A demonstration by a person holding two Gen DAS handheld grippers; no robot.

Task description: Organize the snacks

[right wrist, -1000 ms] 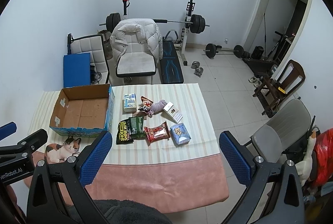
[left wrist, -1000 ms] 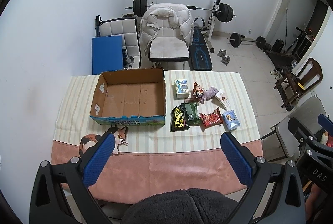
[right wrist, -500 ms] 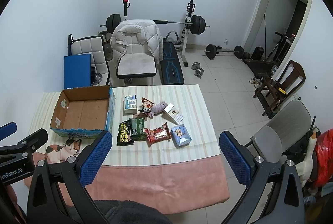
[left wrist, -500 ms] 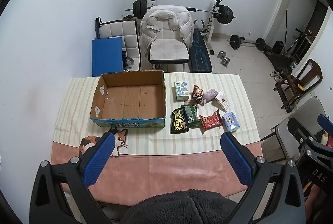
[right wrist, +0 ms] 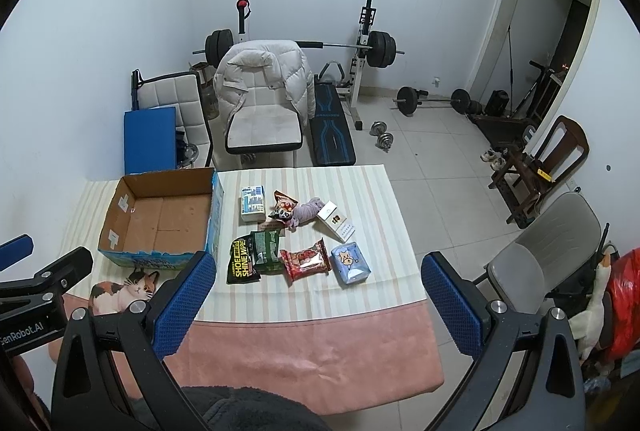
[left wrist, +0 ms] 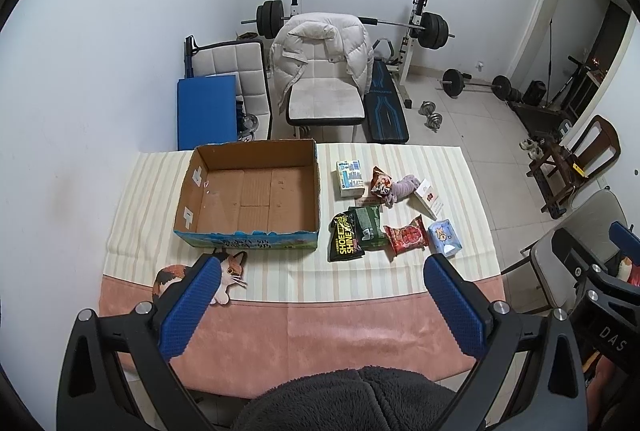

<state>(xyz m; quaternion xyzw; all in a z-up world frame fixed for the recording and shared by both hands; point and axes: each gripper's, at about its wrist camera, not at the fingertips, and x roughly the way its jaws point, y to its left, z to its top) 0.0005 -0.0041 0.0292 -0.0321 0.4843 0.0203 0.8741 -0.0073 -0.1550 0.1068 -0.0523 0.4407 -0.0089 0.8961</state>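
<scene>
An open, empty cardboard box sits on the left of the striped tablecloth. Right of it lie several snacks: a black pack, a green pack, a red pack, a light blue pack, a blue-white carton and a white box. My left gripper and right gripper hang high above the table's near edge, both open, holding nothing.
A cat-shaped mat lies by the box's near corner. A purple cloth sits among the snacks. Behind the table stand a white chair with a jacket, a blue pad and a weight bench. A grey chair is to the right.
Both views have pulled back slightly, so the table and its things look a little smaller and farther. Nothing on the table has moved.
</scene>
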